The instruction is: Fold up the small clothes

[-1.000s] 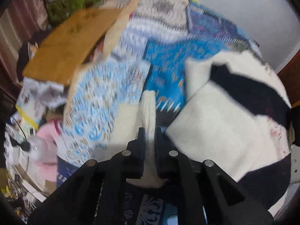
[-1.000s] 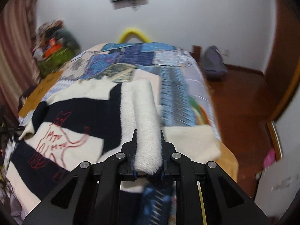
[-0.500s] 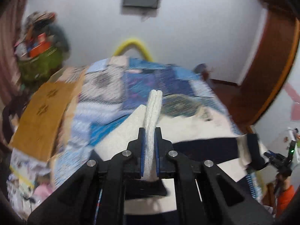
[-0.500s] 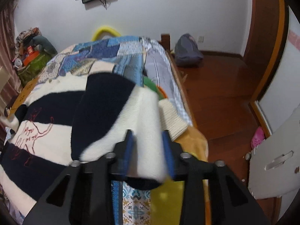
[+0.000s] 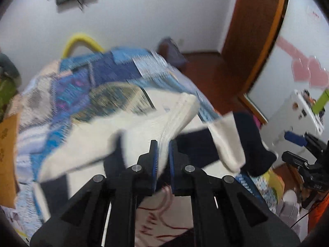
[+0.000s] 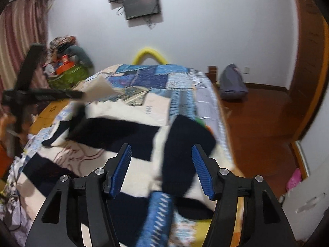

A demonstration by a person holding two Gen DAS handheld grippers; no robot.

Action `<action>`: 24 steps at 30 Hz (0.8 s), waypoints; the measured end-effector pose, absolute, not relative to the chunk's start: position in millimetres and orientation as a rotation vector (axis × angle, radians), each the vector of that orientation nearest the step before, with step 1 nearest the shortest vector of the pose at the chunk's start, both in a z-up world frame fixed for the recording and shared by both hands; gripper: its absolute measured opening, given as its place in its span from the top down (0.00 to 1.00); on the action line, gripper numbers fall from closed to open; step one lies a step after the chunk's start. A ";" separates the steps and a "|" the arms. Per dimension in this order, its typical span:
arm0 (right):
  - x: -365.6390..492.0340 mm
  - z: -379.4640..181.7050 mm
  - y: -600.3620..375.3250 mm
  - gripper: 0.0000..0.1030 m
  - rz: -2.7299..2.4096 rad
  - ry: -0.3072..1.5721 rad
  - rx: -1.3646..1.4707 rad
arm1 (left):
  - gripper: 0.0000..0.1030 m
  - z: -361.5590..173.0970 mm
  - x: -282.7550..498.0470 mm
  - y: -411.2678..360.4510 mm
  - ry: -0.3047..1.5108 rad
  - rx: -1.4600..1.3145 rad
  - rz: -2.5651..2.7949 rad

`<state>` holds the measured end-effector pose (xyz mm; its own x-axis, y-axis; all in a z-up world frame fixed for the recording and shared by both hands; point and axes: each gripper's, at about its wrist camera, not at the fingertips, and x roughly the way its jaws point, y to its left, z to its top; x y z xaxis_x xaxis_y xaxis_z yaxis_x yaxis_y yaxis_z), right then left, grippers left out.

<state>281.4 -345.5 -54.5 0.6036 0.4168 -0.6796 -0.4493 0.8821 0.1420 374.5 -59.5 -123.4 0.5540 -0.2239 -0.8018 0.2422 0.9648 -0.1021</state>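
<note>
A cream and navy striped sweater (image 6: 115, 135) with a red line drawing lies spread on the bed. My left gripper (image 5: 163, 151) is shut on the sweater's cream ribbed edge (image 5: 174, 121) and holds it lifted above the bed. In the right wrist view the left gripper (image 6: 41, 94) shows at far left holding a cream corner (image 6: 98, 90). My right gripper (image 6: 161, 169) is open and empty above a folded-over navy sleeve (image 6: 185, 150) at the bed's right edge. The sleeve also shows in the left wrist view (image 5: 244, 144).
A blue patchwork quilt (image 6: 152, 78) covers the bed. A yellow hoop (image 6: 148, 51) stands at the bed's far end. A wooden floor (image 6: 257, 119) with a grey bag (image 6: 232, 84) lies to the right. A cluttered green basket (image 6: 67, 72) sits at left.
My right gripper has opened and let go of the sleeve, which now lies folded over the sweater. My left gripper has swung right, still holding the cream edge raised.
</note>
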 end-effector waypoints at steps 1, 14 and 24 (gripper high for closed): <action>282.5 -57.6 -338.4 0.44 0.516 0.782 -0.051 | 0.92 -135.7 377.0 -64.1 0.976 0.010 -0.288; 326.7 -110.6 -259.9 0.44 0.609 0.928 -0.065 | 0.46 -137.7 333.1 -5.0 0.944 0.048 -0.203; 374.6 -154.9 -236.7 0.49 0.484 0.990 -0.070 | 0.46 -189.3 287.7 152.5 1.050 -0.088 0.093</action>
